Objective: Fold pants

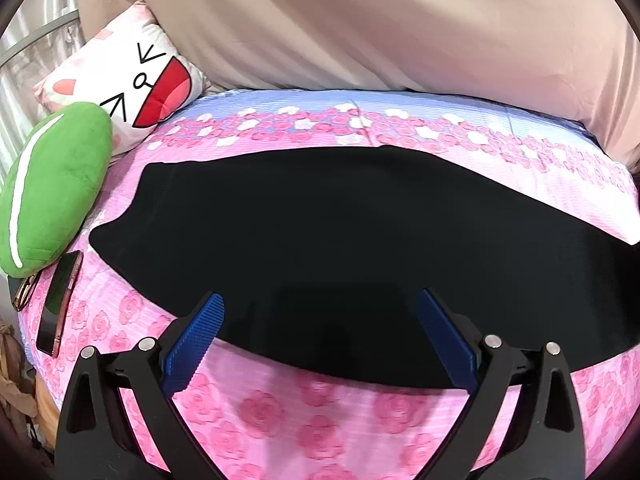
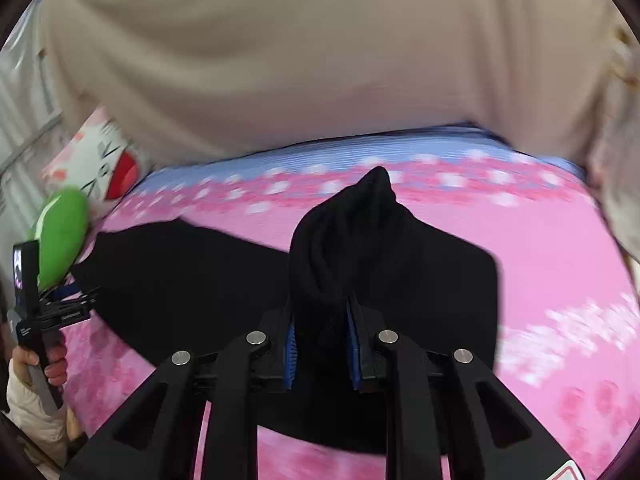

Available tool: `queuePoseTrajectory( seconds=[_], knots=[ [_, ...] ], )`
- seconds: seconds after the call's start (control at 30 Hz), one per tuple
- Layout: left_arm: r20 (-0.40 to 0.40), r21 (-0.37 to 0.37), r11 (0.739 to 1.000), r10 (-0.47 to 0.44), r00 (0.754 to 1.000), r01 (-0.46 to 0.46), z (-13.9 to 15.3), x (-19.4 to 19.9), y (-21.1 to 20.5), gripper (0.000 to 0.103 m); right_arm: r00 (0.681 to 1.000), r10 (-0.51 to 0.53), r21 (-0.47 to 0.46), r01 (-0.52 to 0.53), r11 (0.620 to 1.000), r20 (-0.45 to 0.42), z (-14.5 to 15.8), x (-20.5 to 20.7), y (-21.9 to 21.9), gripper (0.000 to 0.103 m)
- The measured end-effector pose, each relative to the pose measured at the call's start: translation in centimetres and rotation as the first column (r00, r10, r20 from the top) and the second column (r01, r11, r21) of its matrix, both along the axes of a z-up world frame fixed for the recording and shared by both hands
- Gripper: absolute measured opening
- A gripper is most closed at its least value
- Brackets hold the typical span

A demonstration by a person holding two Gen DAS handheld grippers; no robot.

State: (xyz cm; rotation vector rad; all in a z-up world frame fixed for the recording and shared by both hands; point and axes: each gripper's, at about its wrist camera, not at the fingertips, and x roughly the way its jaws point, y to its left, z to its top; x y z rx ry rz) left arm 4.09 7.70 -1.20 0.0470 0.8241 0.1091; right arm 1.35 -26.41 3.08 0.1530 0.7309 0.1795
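Black pants lie spread flat across a pink rose-print bed sheet. My left gripper hovers open above their near edge, its blue pads wide apart with nothing between them. In the right wrist view, my right gripper is shut on a bunched fold of the black pants, lifted into a peak above the rest of the cloth. The left gripper also shows at the far left of that view, held by a person's hand.
A green leaf-shaped cushion and a white cartoon-face pillow sit at the bed's left. A phone and glasses lie on the sheet near them. A beige curtain hangs behind the bed.
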Motion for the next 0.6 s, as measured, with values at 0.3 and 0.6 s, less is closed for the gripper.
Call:
queuePoseTrajectory(
  seconds=[0.3,0.6],
  knots=[
    [0.017,-0.009,1.0,0.028,0.999,-0.028,-0.1,-0.6,4.5,0.095,0.953,0.267,-0.017,-0.272,0.962,-0.146,-6.0,6.0,16.3,0.029],
    [0.012,-0.06,0.998,0.037,0.999,-0.036,-0.9,-0.6,6.7,0.095,0.959,0.269,-0.146,-0.28,0.949,-0.09,-5.2,2.1,18.4,0.059]
  ],
)
